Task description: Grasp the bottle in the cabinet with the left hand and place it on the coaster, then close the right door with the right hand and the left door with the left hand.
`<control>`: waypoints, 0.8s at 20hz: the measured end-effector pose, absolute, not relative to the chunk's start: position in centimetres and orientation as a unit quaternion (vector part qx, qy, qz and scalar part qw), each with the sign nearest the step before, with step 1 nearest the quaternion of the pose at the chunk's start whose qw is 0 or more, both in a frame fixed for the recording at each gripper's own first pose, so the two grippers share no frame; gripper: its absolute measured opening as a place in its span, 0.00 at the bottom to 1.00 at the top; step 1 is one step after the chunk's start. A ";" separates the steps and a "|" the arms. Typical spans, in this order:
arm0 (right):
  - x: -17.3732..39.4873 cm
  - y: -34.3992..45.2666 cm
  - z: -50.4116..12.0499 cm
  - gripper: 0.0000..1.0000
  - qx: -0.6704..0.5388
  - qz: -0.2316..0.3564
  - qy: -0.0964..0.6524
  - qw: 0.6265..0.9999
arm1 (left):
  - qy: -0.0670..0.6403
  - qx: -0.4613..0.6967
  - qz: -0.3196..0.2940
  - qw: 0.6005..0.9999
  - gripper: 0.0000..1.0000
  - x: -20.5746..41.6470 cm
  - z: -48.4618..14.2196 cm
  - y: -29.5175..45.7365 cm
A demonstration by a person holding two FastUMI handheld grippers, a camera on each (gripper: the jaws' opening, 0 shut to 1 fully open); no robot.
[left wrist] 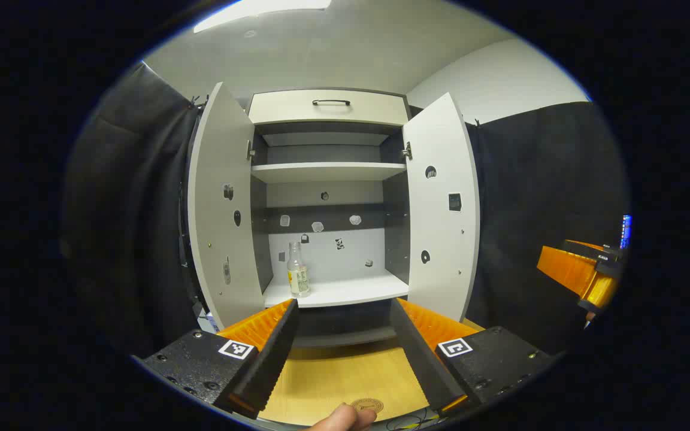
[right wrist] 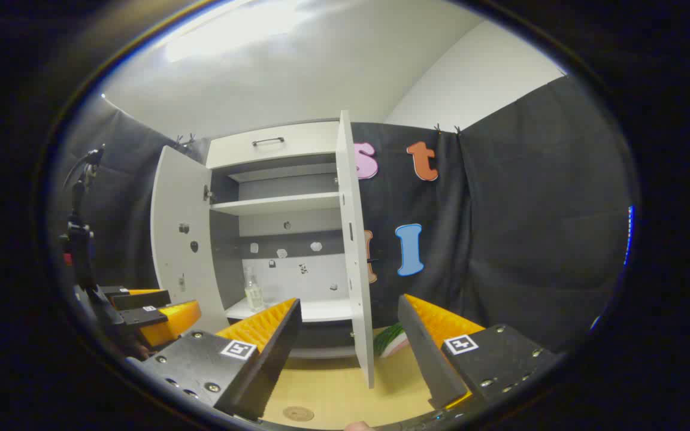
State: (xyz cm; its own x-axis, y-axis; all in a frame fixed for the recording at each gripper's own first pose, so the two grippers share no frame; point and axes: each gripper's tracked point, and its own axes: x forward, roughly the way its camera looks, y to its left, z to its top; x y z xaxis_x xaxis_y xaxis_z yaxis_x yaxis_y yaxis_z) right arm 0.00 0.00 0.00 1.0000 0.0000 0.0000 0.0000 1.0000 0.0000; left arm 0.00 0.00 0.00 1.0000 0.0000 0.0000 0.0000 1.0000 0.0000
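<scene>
I hold the left gripper (left wrist: 344, 335) with fingers spread wide, squared to the open cabinet (left wrist: 328, 108) because the glass bottle (left wrist: 297, 270) stands at its lower shelf's front-left corner, while the right gripper (right wrist: 350, 335), also spread, waits by the right door (right wrist: 354, 239).

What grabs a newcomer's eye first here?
The cabinet with both doors flung wide, straight ahead of the open left gripper. A lone clear bottle stands at the left front of its lower shelf. Nearer, a round coaster lies on the wooden tabletop, and the right gripper is open too.
</scene>
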 end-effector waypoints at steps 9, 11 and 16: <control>2.7 1.9 1.6 0.98 -0.017 0.002 -0.007 1.000 | 0.004 -0.011 -0.009 1.000 0.96 2.2 2.0 2.4; 3.5 2.8 2.0 0.98 -0.006 0.005 -0.010 1.000 | -0.008 -0.006 -0.013 1.000 0.96 2.5 2.7 3.0; 5.1 4.0 2.4 0.98 -0.001 0.000 -0.002 1.000 | -0.002 0.002 -0.021 1.000 0.96 3.4 2.9 4.4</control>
